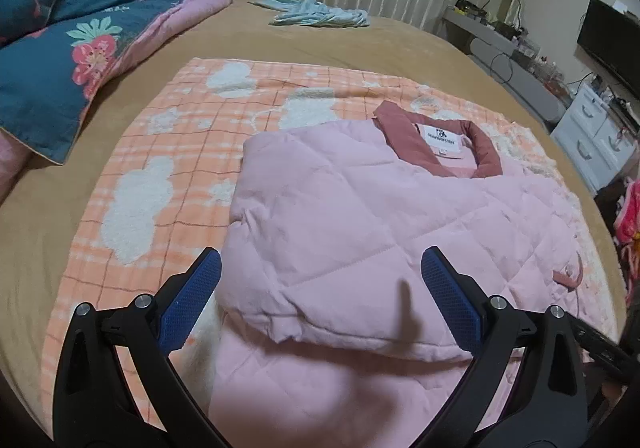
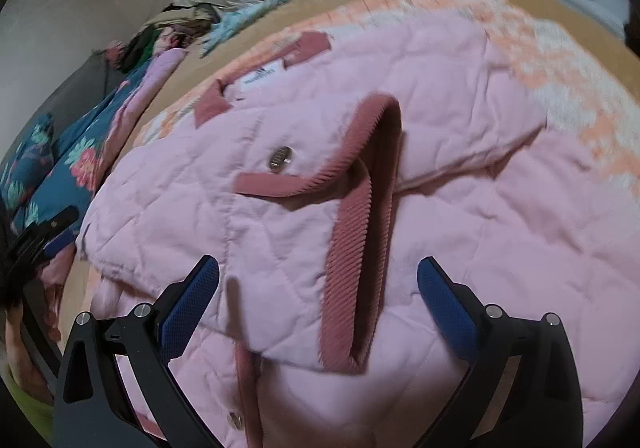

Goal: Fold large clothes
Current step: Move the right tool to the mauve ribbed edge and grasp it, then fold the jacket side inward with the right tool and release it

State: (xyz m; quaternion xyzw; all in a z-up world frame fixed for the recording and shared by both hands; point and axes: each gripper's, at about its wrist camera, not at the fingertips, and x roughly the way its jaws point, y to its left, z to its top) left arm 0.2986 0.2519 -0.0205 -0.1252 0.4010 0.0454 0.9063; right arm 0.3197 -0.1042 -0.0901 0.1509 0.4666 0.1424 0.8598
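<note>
- One pink quilted jacket (image 1: 360, 216) fills most of what I see; it lies flat on an orange checked blanket (image 1: 172, 152) with white cloud shapes, which is spread over the tan bed cover (image 1: 360, 36).
- From my left wrist camera the jacket sits from centre out toward 4 o'clock, with its dusty-rose collar (image 1: 436, 140) at about 1 o'clock and a white label (image 1: 440, 138) inside the neck.
- The fabric is pale pink with diamond stitching; one panel is folded over the body, leaving a thick doubled edge near 6 o'clock.
- My left gripper (image 1: 320, 292) hangs above that folded edge with its blue pads spread wide and nothing between them.
- From my right wrist camera, which is a little blurred, a sleeve lies across the body, its ribbed rose cuff (image 2: 360, 216) standing open as a dark loop at centre.
- A round metal snap (image 2: 280, 159) sits just at 11 o'clock of the cuff, beside a rose-trimmed strip (image 2: 276, 184).
- My right gripper (image 2: 318, 296) is also spread wide and empty, the cuff lying between its fingers in the view; I cannot tell whether it touches the cloth.
- A blue floral quilt (image 1: 72, 52) is bunched at 10 o'clock in the left view, and light blue clothing (image 1: 320, 14) lies at 12 o'clock.
</note>
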